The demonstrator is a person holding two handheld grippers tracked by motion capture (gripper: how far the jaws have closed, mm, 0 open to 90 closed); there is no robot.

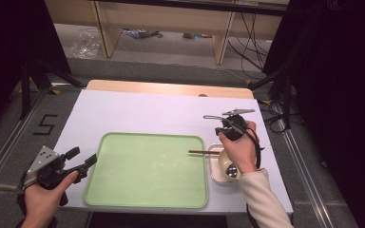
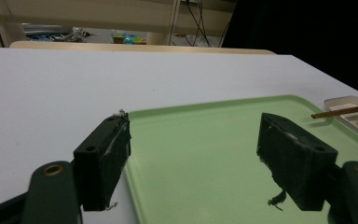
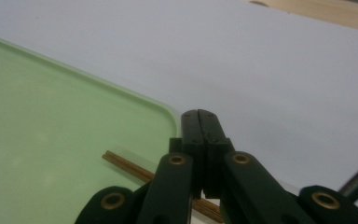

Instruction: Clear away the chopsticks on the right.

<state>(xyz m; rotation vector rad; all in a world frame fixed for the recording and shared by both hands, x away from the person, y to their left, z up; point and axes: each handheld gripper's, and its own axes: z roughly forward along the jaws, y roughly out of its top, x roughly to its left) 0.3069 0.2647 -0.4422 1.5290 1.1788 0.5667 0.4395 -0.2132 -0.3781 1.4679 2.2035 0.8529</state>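
At the left edge of the white bench (image 1: 138, 111), the left hand-held gripper (image 1: 84, 161) is held low in the person's left hand (image 1: 45, 194), its jaws spread wide apart with nothing between them, aimed across the near left corner of the green tray (image 1: 147, 171). In the left gripper view one jaw sits over the bench just outside the tray's rim and the other over the tray's bare floor. The tray lies flat in the middle of the bench. Past its right rim stands a small white dish (image 1: 215, 166), and a pair of brown chopsticks (image 1: 199, 152) rests on it, tips reaching over the tray's right edge. Just above them the right hand-held gripper (image 3: 199, 122) has its jaws pressed together on nothing, the chopsticks (image 3: 126, 165) passing beneath them; whether they touch cannot be told.
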